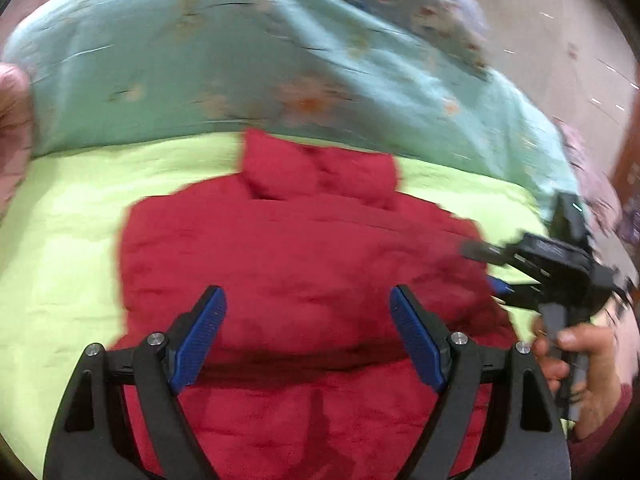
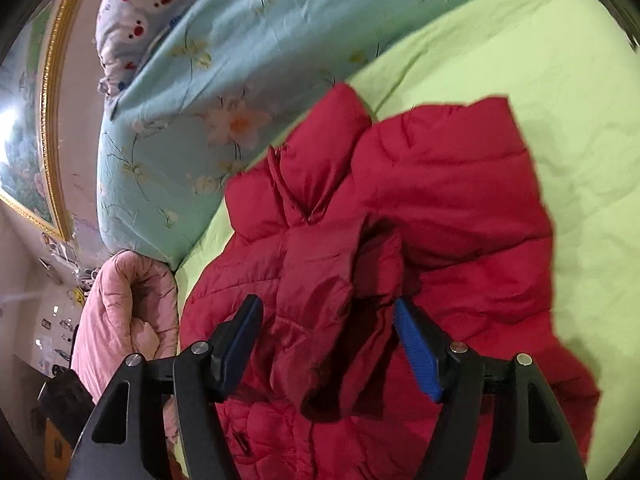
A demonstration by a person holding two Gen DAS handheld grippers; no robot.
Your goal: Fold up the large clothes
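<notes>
Here we hold both tongs, left gripper (image 1: 307, 332) and right gripper (image 2: 328, 344), spread wide over the puffy red quilted jacket (image 2: 440, 200) on the lime-green bedsheet (image 2: 560, 80)

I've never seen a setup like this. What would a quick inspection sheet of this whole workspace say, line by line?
Surface: bed with a lime-green sheet, lightly wrinkled.
Job's things: red puffer jacket lying on the sheet, partly folded, one sleeve laid across its body.
Clutter: teal floral duvet bunched along the bed's far side; patterned pillow on it; pink quilted blanket at the bed's edge.
Grippers: left gripper open above the jacket, holding nothing; right gripper open, the sleeve between its fingers, not clamped.
Cables: nothing seen.
Surroundings: gold-framed picture on the wall; small items below it, too blurred to name.
</notes>
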